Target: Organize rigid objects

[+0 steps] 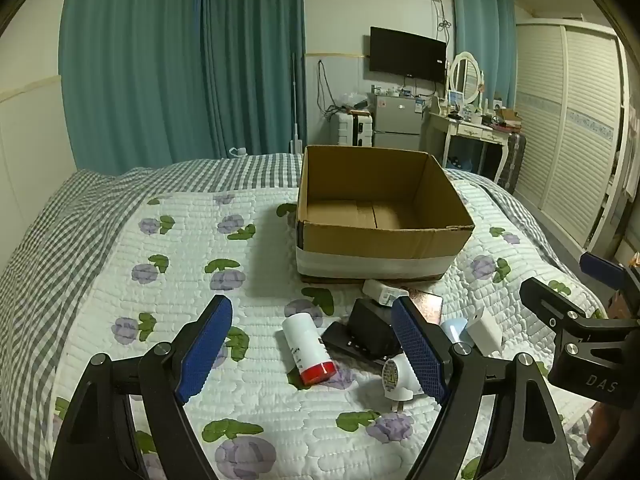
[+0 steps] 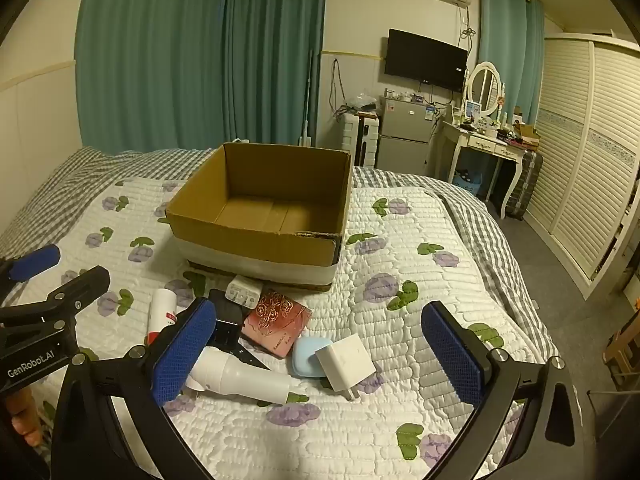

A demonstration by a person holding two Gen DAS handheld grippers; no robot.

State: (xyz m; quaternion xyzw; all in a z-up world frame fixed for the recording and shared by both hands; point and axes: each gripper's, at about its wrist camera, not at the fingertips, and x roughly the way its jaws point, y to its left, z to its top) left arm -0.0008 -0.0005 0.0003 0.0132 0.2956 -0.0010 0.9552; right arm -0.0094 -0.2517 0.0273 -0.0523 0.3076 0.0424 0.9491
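An open, empty cardboard box (image 1: 384, 236) (image 2: 256, 240) stands on the bed. In front of it lies a pile: a white bottle with a red cap (image 1: 306, 346) (image 2: 160, 314), a black device (image 1: 370, 330) (image 2: 226, 320), a white charger (image 1: 382, 292) (image 2: 244, 291), a pink patterned card case (image 2: 278, 322) (image 1: 424, 305), a light blue case (image 2: 308, 358), a white plug adapter (image 2: 346, 360) (image 1: 484, 330) and a white cylindrical device (image 2: 240, 378) (image 1: 400, 374). My left gripper (image 1: 312, 346) is open above the bottle. My right gripper (image 2: 320, 354) is open above the adapter and blue case.
The bed has a white quilt with purple flowers (image 1: 180, 240) and a grey checked sheet (image 1: 60, 220). Teal curtains (image 1: 180, 60), a small fridge (image 1: 398, 118), a dressing table (image 1: 472, 128) and a wardrobe (image 1: 572, 140) stand beyond. Floor lies to the right of the bed (image 2: 560, 264).
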